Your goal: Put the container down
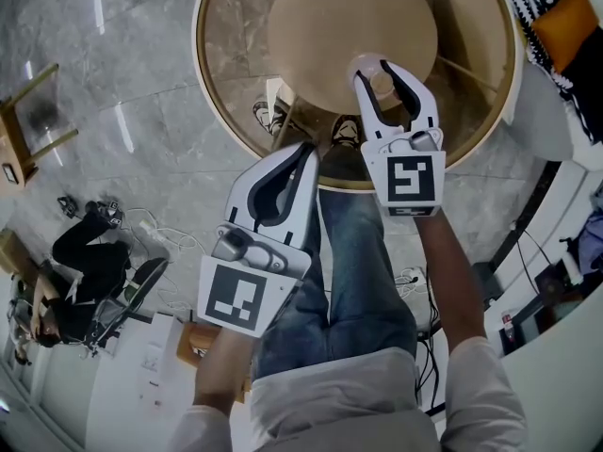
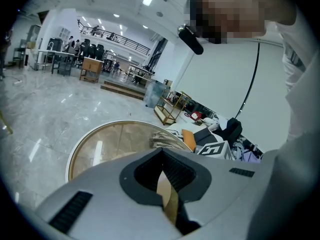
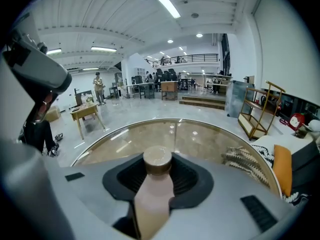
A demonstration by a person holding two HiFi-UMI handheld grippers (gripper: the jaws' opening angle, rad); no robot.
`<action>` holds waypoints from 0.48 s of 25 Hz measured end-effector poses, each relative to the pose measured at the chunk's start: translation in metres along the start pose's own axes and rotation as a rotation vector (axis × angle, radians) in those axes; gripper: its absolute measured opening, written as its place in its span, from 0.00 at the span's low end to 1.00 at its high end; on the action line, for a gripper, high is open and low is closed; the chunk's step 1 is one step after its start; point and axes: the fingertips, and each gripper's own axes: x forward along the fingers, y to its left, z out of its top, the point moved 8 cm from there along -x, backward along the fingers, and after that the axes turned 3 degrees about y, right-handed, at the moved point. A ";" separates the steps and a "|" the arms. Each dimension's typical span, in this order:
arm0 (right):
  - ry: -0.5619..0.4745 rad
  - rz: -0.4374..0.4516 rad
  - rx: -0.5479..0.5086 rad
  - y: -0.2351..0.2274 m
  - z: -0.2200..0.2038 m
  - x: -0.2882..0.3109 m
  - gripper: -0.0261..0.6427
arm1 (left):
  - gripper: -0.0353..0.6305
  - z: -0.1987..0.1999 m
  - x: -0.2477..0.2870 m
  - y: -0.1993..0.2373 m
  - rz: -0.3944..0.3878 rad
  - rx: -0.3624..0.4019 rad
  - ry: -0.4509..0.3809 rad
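Note:
A round glass table with a gold rim (image 1: 200,55) lies below me, its beige base (image 1: 349,26) showing through the top. My right gripper (image 1: 380,67) hangs over the table's near side, shut on the container (image 1: 382,85). In the right gripper view the container (image 3: 155,189) is a pale beige bottle with a brown cap, upright between the jaws. My left gripper (image 1: 307,151) hovers lower left, at the table's near edge. Its jaws are closed together with nothing held. In the left gripper view only a thin slit (image 2: 165,184) shows between them.
The person's jeans (image 1: 363,271) and shoes (image 1: 267,116) are at the table's near edge. A person in black (image 1: 85,262) sits on the floor at left, near cables (image 1: 170,238). A wooden stool (image 1: 28,121) stands far left. Striped and orange cushions (image 1: 565,17) lie at the upper right.

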 end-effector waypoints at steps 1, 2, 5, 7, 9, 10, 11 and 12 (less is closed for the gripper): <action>0.001 0.000 0.003 -0.001 -0.001 0.001 0.25 | 0.08 -0.001 0.001 0.001 0.001 0.004 0.006; 0.002 -0.002 0.006 -0.002 -0.001 0.002 0.25 | 0.08 -0.002 0.002 0.001 0.002 0.008 0.012; 0.002 -0.008 0.009 -0.004 0.000 0.005 0.25 | 0.08 -0.004 0.006 0.004 0.004 0.010 0.022; -0.002 -0.007 0.002 -0.005 0.001 0.007 0.25 | 0.08 -0.003 0.008 0.005 0.006 0.007 0.021; -0.005 -0.004 -0.006 -0.005 0.002 0.009 0.25 | 0.08 -0.002 0.010 0.005 0.007 0.003 0.019; -0.005 -0.002 -0.008 -0.005 0.002 0.010 0.25 | 0.08 -0.002 0.010 0.005 0.005 0.004 0.019; -0.003 0.000 -0.012 -0.005 0.001 0.010 0.25 | 0.08 -0.002 0.011 0.004 0.003 0.007 0.019; 0.000 0.002 -0.018 -0.005 0.001 0.010 0.25 | 0.08 -0.001 0.012 0.004 0.001 0.012 0.019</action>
